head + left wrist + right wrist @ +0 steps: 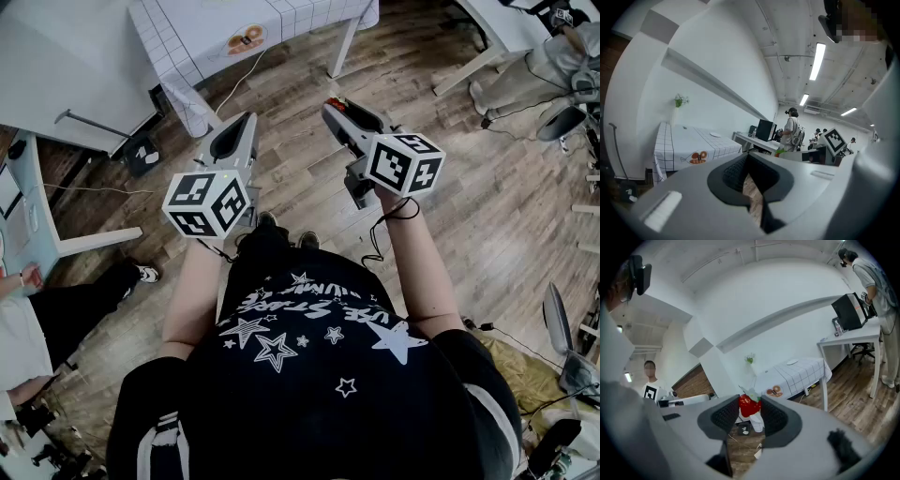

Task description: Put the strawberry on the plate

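When viewed from above, hemmed at the far left by a plain white bench (66, 56) and a seated person's black-trousered leg (75, 305), with the shoe pointing toward the middle. Next right, closed off by a white bench under a grid-checked cloth with an orange print (187, 37), its cloth corner hanging down just ahead of the left gripper (240, 120). Bare brown wood-plank floor (300, 178) between that corner and both grippers, and on past the checked bench's slim white leg (343, 47). Left gripper held over the floor, jaws a narrow way apart, only floor planks showing between, gripping nothing. Just right of it and not touching, the right gripper (334, 103), jaws closed on a small red strawberry with a pale green leafy cap (748, 405). Widest free stretch of floor to the right of the right gripper, bounded at top right by another white bench's slanting leg (469, 70) and a person in grey clothing (553, 56).

Strawberry off every surface, up in the air at the very tips of the right gripper's jaws, pinched from both sides by the ribbed dark pads (725, 416). Glossy red body poking above the pad tops, green cap on top. From the head view, only a red speck at the jaw tips. Well beyond it in the right gripper view, a flat white plate (792, 362) lying on the checked bench, well apart from the strawberry.
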The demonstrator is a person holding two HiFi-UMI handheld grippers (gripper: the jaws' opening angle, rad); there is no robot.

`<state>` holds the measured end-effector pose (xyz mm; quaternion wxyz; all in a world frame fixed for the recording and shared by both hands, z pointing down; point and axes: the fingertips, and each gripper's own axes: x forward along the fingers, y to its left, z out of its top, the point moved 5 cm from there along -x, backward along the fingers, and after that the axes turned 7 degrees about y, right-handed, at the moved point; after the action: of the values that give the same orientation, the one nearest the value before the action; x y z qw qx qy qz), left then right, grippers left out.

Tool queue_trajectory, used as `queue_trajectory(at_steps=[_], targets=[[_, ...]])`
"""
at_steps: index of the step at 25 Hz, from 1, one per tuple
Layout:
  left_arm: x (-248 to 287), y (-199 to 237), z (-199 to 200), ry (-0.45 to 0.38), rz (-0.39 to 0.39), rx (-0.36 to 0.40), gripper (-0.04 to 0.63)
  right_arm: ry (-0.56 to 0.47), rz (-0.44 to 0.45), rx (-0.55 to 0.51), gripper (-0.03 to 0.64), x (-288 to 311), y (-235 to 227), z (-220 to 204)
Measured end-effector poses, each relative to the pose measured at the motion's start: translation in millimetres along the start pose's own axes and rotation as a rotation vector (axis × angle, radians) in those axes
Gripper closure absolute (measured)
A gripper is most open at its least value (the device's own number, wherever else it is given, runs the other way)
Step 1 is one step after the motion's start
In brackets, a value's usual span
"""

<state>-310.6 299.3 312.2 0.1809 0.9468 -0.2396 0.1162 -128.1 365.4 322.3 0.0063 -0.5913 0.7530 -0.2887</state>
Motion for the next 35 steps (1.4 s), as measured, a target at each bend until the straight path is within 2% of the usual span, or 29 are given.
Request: queue_trajectory(at_steps=[5, 16, 25, 30, 35], targets=[[-5, -18, -11, 0.006, 0.009, 0.021, 0.586, 0.032, 0.005, -0.017, 0.465, -14, 1, -16], [-13, -35, -21, -0.001, 0.015, 0.010, 0.586, 0.055, 0.023, -0.026, 0.465, -26, 5, -27], [-16, -47, -21, 0.003, 0.022, 0.024, 0.586, 0.034, 0.057, -0.031, 0.465, -37, 7, -24], [-17, -53, -21, -0.007, 0.035, 0.033, 0.586, 0.046, 0.059, -0.095, 0.465, -45, 9, -24], [-13, -60, -26, -0.004, 0.036, 0.032, 0.586, 0.093, 0.011, -0.156, 0.465, -48, 2, -33]])
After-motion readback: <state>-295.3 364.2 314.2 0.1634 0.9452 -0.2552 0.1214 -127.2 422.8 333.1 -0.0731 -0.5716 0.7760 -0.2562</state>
